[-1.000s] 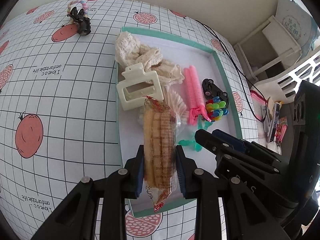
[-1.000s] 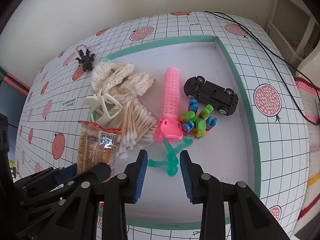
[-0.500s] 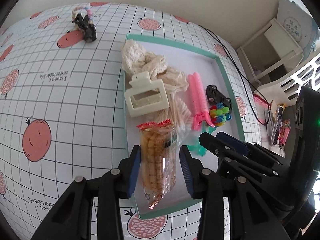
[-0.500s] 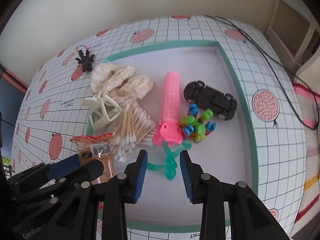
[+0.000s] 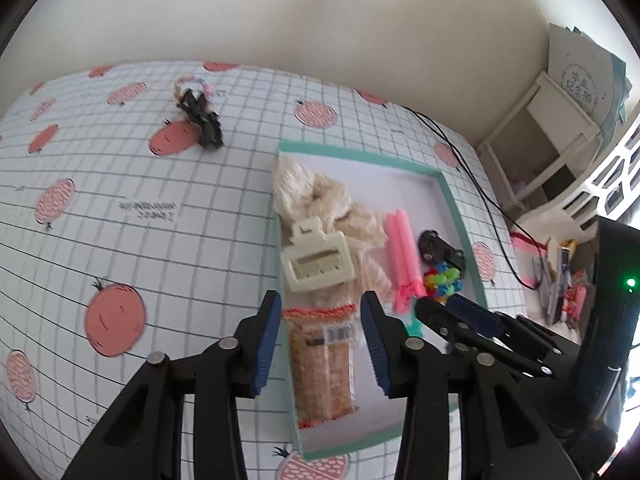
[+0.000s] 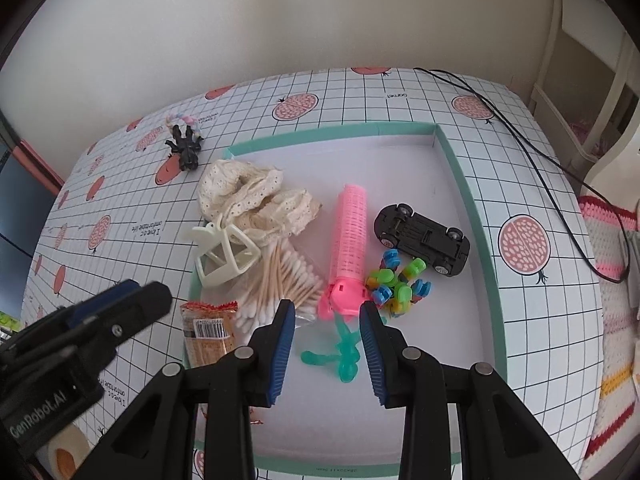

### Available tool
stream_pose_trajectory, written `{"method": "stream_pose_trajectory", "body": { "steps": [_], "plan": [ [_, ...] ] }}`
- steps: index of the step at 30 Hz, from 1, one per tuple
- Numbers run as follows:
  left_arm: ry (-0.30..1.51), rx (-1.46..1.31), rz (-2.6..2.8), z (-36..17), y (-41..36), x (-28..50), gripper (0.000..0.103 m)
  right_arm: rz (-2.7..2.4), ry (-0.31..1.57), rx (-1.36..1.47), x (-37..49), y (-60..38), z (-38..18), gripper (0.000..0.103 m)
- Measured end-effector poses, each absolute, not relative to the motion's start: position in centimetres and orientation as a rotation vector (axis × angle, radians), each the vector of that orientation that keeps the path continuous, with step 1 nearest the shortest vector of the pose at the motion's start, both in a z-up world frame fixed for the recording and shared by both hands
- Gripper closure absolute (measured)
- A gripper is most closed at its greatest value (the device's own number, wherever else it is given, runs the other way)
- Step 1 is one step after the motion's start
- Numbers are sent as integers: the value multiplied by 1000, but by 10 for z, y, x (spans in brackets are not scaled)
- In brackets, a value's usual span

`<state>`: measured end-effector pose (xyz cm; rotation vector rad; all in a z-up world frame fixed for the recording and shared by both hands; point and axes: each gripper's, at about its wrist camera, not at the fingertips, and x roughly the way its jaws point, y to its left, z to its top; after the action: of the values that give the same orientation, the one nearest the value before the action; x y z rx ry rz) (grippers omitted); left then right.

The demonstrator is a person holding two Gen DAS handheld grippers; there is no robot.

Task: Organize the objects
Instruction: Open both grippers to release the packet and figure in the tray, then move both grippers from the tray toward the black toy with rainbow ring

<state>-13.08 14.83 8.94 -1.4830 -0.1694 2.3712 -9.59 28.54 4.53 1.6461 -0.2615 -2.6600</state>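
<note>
My left claw apart above biscuit pack: clear wrap, red crimped ends, barcode, flat in tray. Right claw apart.

Each gripper is built from matte black plastic arms that branch into two fingers. On the left gripper the fingers are lined with ribbed blue pads, and round silver screws are set at the joints of the black links. The same make is seen on the right gripper: blue ridged pads on the inner faces and silver screws on the knuckles. White lettering reading "GenRobot.AI" is printed along the side of the left gripper's black body. A small green light is lit on the dark housing behind the right gripper.
</note>
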Motion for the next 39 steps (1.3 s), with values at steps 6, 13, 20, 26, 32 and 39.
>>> {"method": "stream_pose_trajectory", "body": {
  "steps": [6,13,20,26,32,39],
  "plan": [
    [-128,-1487,2468,83,137,-139,50,-2668,-243,1645,-97,284,43,67],
    [-136,-1524,2556,73,116,-148,35,-2688,-234,1625,-98,282,42,66],
    [-155,-1520,2671,70,97,-153,12,-2703,-245,1607,-99,282,40,55],
    [-170,-1497,2715,69,87,-154,0,-2703,-293,1573,-100,286,38,33],
    [-139,-1473,2743,71,88,-154,0,-2708,-329,1544,-100,287,37,13],
    [-124,-1473,2753,71,89,-153,0,-2720,-346,1524,-100,290,37,0]
  ]
}}
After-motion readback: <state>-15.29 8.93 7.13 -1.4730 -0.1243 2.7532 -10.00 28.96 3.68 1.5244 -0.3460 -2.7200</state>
